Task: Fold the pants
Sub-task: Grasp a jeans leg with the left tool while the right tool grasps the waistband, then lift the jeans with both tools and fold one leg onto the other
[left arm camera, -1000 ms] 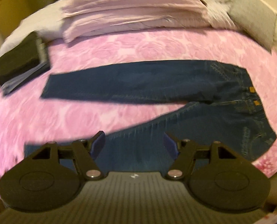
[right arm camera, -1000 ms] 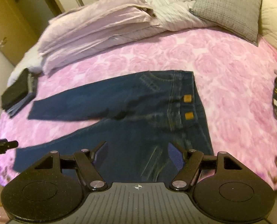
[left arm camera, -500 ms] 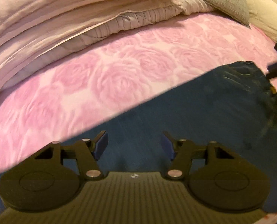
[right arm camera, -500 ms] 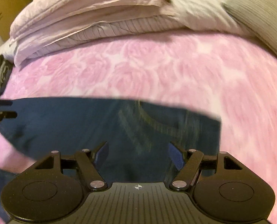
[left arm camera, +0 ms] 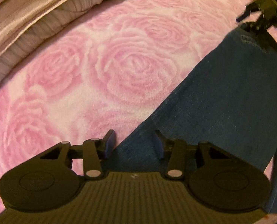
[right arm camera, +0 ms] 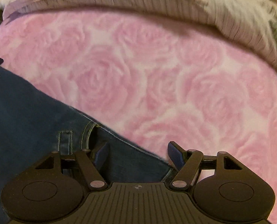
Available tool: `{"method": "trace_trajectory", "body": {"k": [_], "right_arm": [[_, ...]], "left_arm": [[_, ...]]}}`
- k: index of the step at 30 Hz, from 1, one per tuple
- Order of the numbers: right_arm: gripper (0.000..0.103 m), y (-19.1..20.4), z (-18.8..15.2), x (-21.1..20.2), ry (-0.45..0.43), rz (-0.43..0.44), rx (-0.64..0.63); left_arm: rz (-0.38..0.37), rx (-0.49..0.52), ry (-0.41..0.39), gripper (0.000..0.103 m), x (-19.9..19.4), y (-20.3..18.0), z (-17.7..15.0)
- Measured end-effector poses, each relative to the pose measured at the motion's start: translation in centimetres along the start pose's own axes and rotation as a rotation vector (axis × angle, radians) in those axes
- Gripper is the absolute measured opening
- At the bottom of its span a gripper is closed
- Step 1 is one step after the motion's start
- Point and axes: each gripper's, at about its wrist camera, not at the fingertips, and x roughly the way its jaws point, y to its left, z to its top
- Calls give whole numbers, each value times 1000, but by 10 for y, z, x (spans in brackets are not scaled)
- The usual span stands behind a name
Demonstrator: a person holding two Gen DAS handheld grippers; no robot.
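Jeans (left arm camera: 232, 97), dark blue, flat on blanket (left arm camera: 119, 65)

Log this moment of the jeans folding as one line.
left gripper: closing over jeans edge | right gripper: closing over waistband | jeans flat on pink blanket

No lettering, label, brand or number can be read in either wrist view. The only sign is a small round crosshair mark, moulded at the front edge of each ribbed black gripper body (right arm camera: 138, 201), too plain to name a maker. The dark blue denim pants (left arm camera: 232, 97) show stitching but no legible tag.
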Motion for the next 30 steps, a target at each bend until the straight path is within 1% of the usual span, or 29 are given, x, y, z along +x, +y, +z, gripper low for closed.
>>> {"method": "trace_trajectory", "body": {"k": [1,2,3,4,5,6,8,9,11,12,14,16,18,20,21,22,23,24,26,27,28,29,30], "right_arm": [[52,0,-2,3,2,13,0],[36,3,-2,4,-1,19,-14],[21,7,-1,1,-1,40,-26],[10,12,1,-2,-2,43,-41],[2,19,1,-6,-7,8,-73],[1,28,-1,-13,-20,-21,-121],[0,43,-7,-33,-79,-76,-161],[0,49,-12,-47,-122,-103,-169],[0,69,-30,-84,-219,-170,-221],[0,81,-40,-102,-260,-203,-251],[0,109,-68,-142,-340,-276,-316],[0,138,-105,-180,-403,-330,-367],[0,164,-145,-209,-427,-359,-400],[0,189,-190,-231,-414,-338,-394],[0,198,-210,-235,-387,-311,-388],[0,208,-229,-236,-345,-288,-379],[6,218,-251,-232,-276,-262,-367],[10,223,-265,-225,-188,-240,-354],[25,231,-293,-208,-13,-224,-277],[27,229,-303,-206,22,-207,-199],[31,224,-310,-208,23,-177,-96],[37,214,-315,-213,10,-140,43],[40,199,-319,-218,-15,-96,215]], "left_arm": [[6,10,1,36,0,-2,0],[13,27,2,33,-1,-6,0],[25,45,5,27,-3,-10,0],[39,73,11,12,-4,-16,0],[49,102,21,9,-6,-23,-1],[86,139,29,4,-8,-32,-2],[148,177,24,2,-19,-47,-6],[179,165,5,1,-29,-53,-8],[233,110,-53,1,-56,-63,-17],[273,67,-97,3,-76,-72,-24],[319,0,-159,3,-116,-94,-41],[365,-61,-209,3,-158,-129,-66],[378,-134,-226,3,-192,-166,-98],[395,-216,-202,3,-212,-208,-137],[389,-267,-174,4,-215,-225,-155],[368,-323,-128,9,-212,-239,-172],[356,-374,-76,10,-208,-251,-188],[338,-437,-11,10,-201,-266,-204],[298,-521,63,11,-197,-286,-231],[295,-553,78,11,-199,-295,-240],[294,-588,81,11,-203,-301,-248],[289,-624,76,12,-208,-304,-254],[286,-672,61,17,-216,-304,-259]]}}
